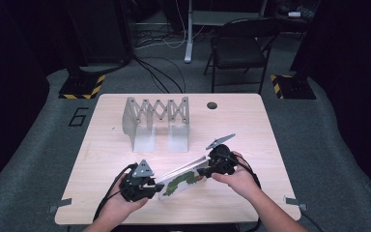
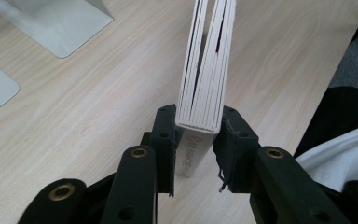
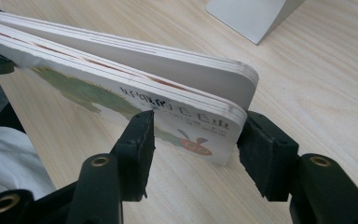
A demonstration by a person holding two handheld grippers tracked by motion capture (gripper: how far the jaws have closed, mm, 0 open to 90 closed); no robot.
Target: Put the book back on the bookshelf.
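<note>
In the high view, a picture book [image 1: 181,180] is held above the table [image 1: 101,145], in front of the metal book rack [image 1: 157,121], between the left gripper [image 1: 155,187] and the right gripper [image 1: 204,170]. In the left gripper view, the jaws clamp the book's [image 2: 204,93] spine end. In the right gripper view, the jaws straddle the book's [image 3: 177,116] corner, one pad on the cover, the other just clear.
</note>
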